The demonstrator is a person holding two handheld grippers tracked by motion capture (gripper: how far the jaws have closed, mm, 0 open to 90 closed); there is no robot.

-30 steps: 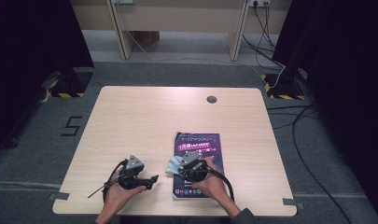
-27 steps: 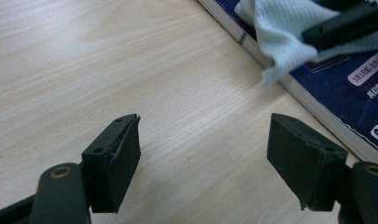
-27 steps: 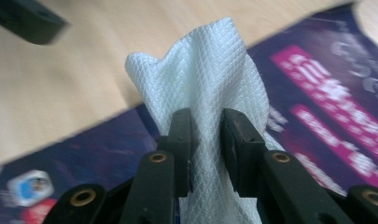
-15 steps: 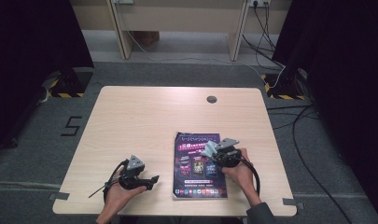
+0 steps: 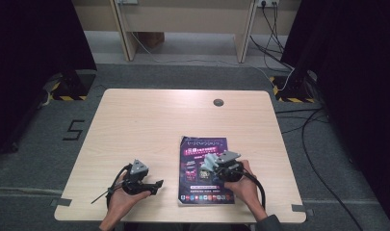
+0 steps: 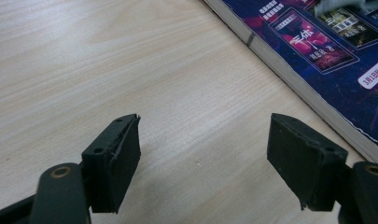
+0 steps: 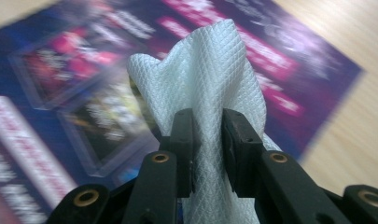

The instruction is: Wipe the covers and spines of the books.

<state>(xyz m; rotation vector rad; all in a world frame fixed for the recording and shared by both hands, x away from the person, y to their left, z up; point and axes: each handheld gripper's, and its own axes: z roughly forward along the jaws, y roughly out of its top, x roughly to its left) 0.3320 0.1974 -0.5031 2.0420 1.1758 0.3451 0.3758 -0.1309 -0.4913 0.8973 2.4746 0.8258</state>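
Observation:
A purple book [image 5: 204,169] lies flat on the wooden table [image 5: 149,125], right of centre near the front edge. My right gripper [image 7: 207,140] is shut on a white quilted cloth [image 7: 207,79], which bunches up between and beyond the jaws. From the high view, the right gripper [image 5: 213,166] holds the cloth [image 5: 211,160] down on the book's cover. My left gripper [image 6: 203,158] stands open over bare wood with nothing between its fingers, and the book's edge [image 6: 317,60] runs past its upper right. The left gripper [image 5: 154,185] rests left of the book in the high view.
A round grommet [image 5: 218,102] sits near the table's far edge. Cables [image 5: 318,125] trail over the floor at the right, and desk legs [image 5: 125,33] stand beyond the table. A taped number [image 5: 75,130] marks the floor at the left.
My right gripper with the cloth swept from the book's left part to its right side, then came back toward the middle. The left gripper stayed where it was.

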